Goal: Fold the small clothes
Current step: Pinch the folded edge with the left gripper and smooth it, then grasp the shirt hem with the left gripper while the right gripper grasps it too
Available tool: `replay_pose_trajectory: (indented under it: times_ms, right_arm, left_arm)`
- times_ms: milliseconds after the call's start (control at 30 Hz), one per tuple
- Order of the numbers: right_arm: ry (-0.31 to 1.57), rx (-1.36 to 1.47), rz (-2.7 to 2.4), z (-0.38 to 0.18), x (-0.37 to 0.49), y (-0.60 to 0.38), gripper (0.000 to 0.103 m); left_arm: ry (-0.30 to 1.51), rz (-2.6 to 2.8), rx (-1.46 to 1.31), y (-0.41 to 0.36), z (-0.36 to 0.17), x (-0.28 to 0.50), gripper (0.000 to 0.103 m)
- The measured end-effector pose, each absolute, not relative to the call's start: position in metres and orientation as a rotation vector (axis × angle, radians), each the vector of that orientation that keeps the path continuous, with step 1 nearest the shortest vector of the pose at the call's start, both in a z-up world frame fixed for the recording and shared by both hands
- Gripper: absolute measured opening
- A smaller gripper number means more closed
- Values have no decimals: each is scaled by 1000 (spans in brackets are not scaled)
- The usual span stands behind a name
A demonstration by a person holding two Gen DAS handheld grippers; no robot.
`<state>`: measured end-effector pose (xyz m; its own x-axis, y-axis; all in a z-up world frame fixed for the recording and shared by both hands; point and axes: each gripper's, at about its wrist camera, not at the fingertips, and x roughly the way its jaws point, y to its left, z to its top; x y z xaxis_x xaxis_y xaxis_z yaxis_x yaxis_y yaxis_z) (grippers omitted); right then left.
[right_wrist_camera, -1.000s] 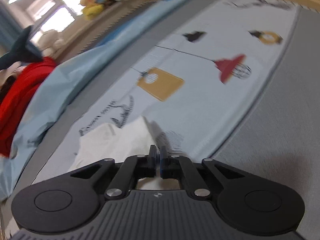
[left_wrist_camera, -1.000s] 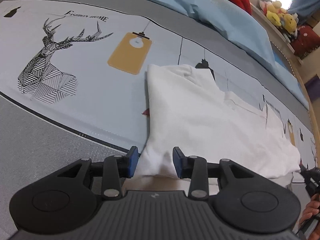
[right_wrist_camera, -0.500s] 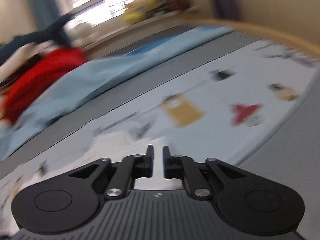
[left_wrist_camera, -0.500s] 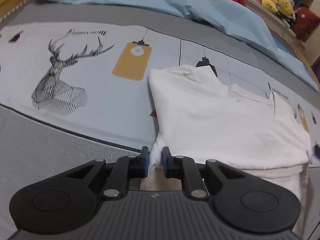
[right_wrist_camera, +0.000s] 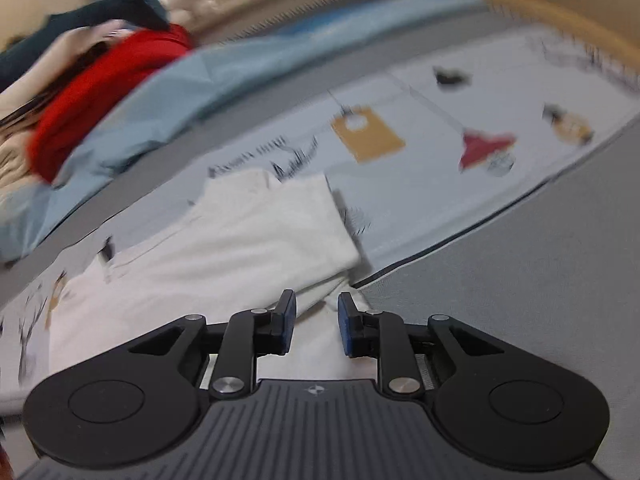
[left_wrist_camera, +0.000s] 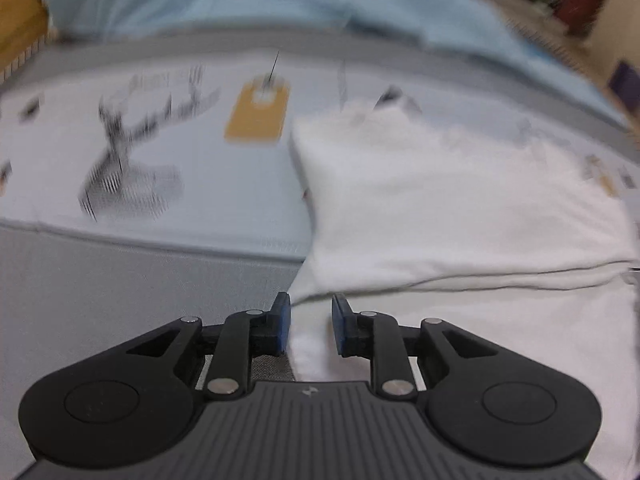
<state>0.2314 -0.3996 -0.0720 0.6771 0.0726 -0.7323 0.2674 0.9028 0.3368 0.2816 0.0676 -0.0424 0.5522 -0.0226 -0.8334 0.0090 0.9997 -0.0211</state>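
The bed (left_wrist_camera: 120, 300) carries a pale printed sheet (left_wrist_camera: 192, 200) with a grey border, and on it, toward the near edge, lies the shirt (left_wrist_camera: 460, 200) — white, already doubled over itself, so that a top layer sits on a lower one with a soft seam line running across between them. In the right wrist view the same garment's folded corner (right_wrist_camera: 320, 220) ends in a fairly square edge on the print.

It looks light and limp, a thin knit that will sag from any single pinch and slide little on the sheet. Best taken at two near corners at once, through both layers, so the fold travels flat rather than bunching.

The left gripper (left_wrist_camera: 307, 322) hangs over the near left corner, jaws apart and opening, white cloth lying in the gap but not squeezed by the blue pads. The right gripper (right_wrist_camera: 316, 320) stands over the near right corner, jaws also apart and opening, cloth beneath and between them — no pinch visible there either.

Both views are blurred, so finer creases cannot be told.
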Motion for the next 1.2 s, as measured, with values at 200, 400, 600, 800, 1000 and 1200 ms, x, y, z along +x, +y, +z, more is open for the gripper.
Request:
replay_pose_trajectory:
  times_ms: [200,400,600,800,1000,1200]
  right_arm:
    - [796,395,-122,-36,138,-424,24]
    - [791,415,-130,-34,50,-447,24]
    - [942,505,-107,-66,22,-458,24]
    - [1066,494,-78,-92,20,-450,25]
    - [1174,420,-36,-115,23,-431,31]
    - [1208,328,-11,-123,25,-416,32]
  left_arm:
    - [932,-111,5,67,1,204,27]
    - [975,-193,-54,89,-7,98,27]
    - [1125,-163,-126,107,-37,65,26]
    - [1187,-117,-231,127,-56,64,27]
    - [1273,-108,-239,126,-73,69,27]
    - [1291,-110,-191,121,-83,66,27]
